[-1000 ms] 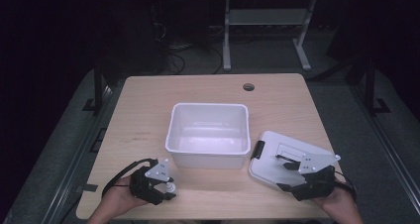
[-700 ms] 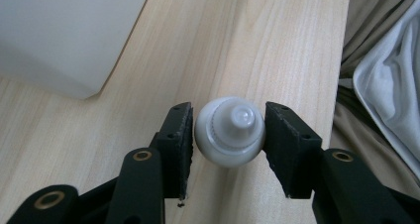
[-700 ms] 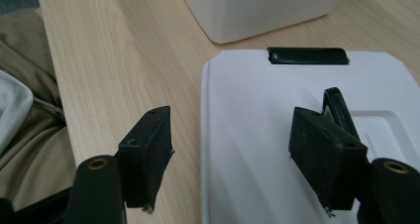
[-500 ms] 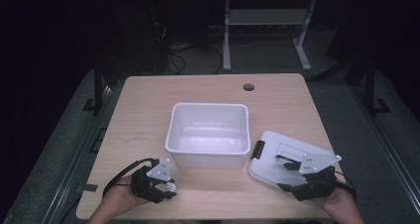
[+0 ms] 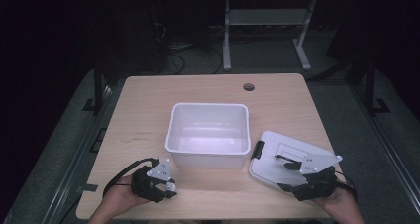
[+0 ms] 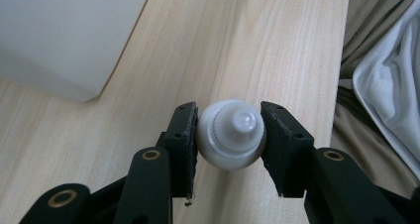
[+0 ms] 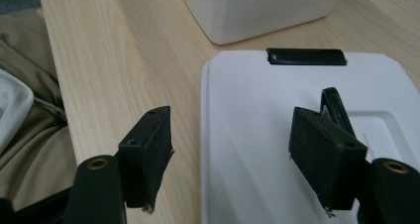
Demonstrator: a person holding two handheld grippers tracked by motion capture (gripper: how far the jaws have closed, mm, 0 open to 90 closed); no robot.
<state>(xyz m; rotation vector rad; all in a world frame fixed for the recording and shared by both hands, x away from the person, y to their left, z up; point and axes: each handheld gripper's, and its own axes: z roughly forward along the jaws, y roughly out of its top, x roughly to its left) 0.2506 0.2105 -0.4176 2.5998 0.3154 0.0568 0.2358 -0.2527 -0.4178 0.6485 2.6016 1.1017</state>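
**Q:** What does my left gripper (image 6: 230, 135) hold?

**A:** A small white bottle (image 6: 232, 135), seen cap-first in the left gripper view. My two black jaws press against its round body, one on each side, so the left gripper is clamped on it. In the high view the same gripper (image 5: 166, 188) sits over the near left part of the table (image 5: 138, 115), just in front of the near left corner of the bin, with a pale spot between the jaws that I take to be the bottle (image 5: 170, 186).

**Q:** And my right gripper (image 7: 233, 154)?

**A:** Its jaws stand wide apart with nothing between them. In the right gripper view one jaw hangs over bare wood and the other over the white lid (image 7: 277, 135); whether either touches the surface I cannot tell. In the high view this gripper (image 5: 292, 177) lies over the near part of the lid (image 5: 270, 152).

**Q:** How are the white bin and lid arranged?

**A:** The white bin (image 5: 208, 135) stands open-topped at the middle of the table. The lid lies flat just beside the bin's right side, turned at a slant to it. A black latch (image 7: 305, 56) sits on the lid edge nearest the bin.

**Q:** What lies beyond the table edge?

**A:** Tan and white cloth (image 6: 381, 85) in the left gripper view.
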